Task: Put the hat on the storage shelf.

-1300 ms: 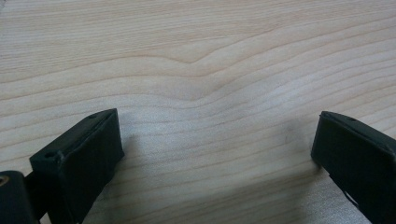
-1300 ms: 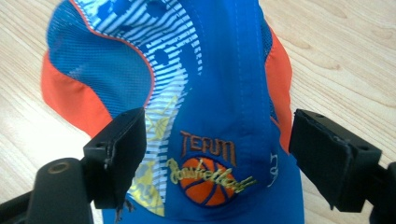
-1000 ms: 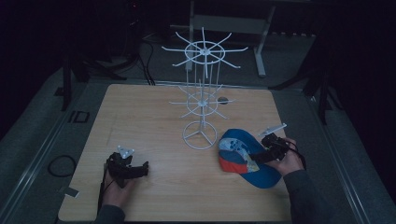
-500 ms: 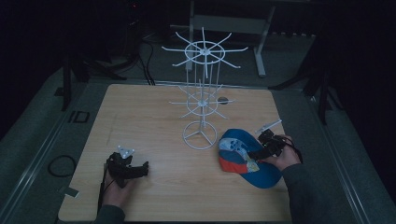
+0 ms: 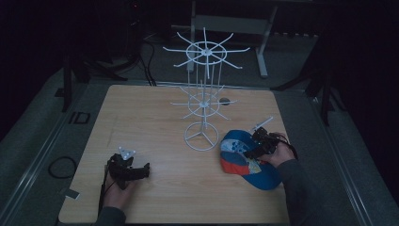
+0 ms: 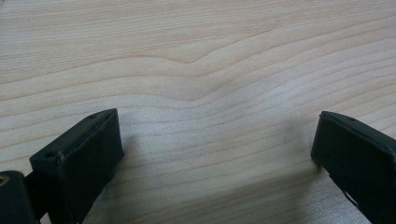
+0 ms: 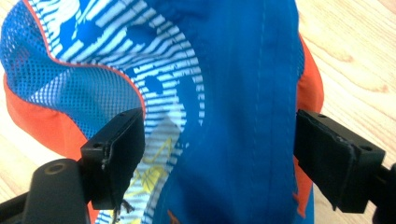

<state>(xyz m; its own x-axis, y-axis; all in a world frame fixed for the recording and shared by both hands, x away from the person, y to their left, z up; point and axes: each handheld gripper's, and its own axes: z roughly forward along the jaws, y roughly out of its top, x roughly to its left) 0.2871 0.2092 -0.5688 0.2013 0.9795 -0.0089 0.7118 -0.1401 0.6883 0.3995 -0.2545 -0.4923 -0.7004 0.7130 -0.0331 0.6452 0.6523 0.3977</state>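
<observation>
A blue cap point(image 5: 244, 157) with orange trim, mesh panels and a white striped print lies on the wooden table point(image 5: 155, 122) at the front right. My right gripper point(image 5: 260, 144) hovers right over it, open, its jaws straddling the cap's blue crown point(image 7: 233, 102) without closing on it. A white wire display stand point(image 5: 203, 89) with two tiers of radiating hooks rises from a round base at the table's middle. My left gripper point(image 5: 128, 170) rests at the front left, open, with bare wood point(image 6: 210, 93) between its jaws.
A small dark hole point(image 5: 225, 100) sits in the tabletop behind the stand. Cables point(image 5: 61, 165) lie on the grey floor left of the table. A metal frame point(image 5: 226, 23) stands beyond the far edge.
My right gripper has shifted slightly left and down over the cap. The left gripper has stayed where it was.
</observation>
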